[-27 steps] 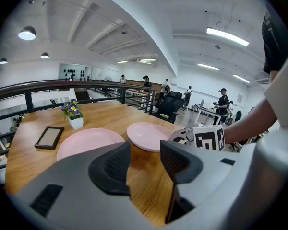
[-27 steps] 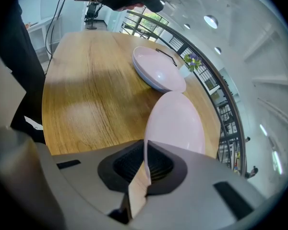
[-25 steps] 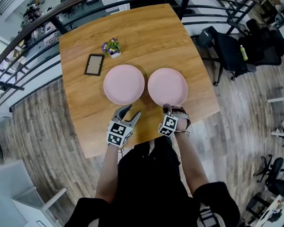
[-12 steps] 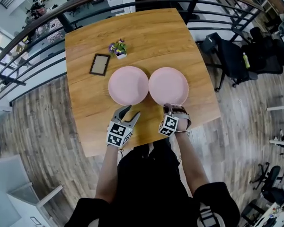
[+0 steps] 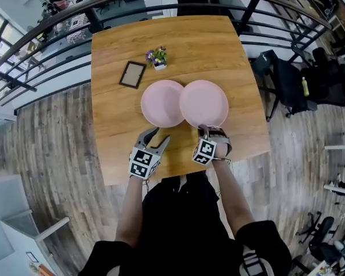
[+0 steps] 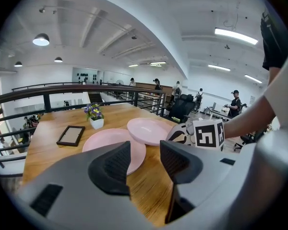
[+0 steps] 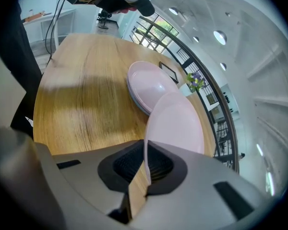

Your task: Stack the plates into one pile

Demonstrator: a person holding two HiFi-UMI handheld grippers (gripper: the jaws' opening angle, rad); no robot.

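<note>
Two pink plates: the right gripper (image 5: 210, 134) pinches the near rim of the held plate (image 5: 204, 103), which reaches ahead of its jaws and overlaps the resting plate (image 5: 160, 103) lying ahead-left on the table (image 5: 132, 45), while the left gripper (image 5: 155, 137) hovers wide and empty just short of that plate. The carry-over seems in hand; next, centre the held plate over the resting plate, lower, release.

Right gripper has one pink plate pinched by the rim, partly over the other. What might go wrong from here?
1. The right gripper grips the lifted plate only at its near rim, so it may tilt or slip from the fingers.
2. Its edge overlaps the left plate and might knock it across the table.
3. The left gripper is open and empty, steadying nothing.
</note>
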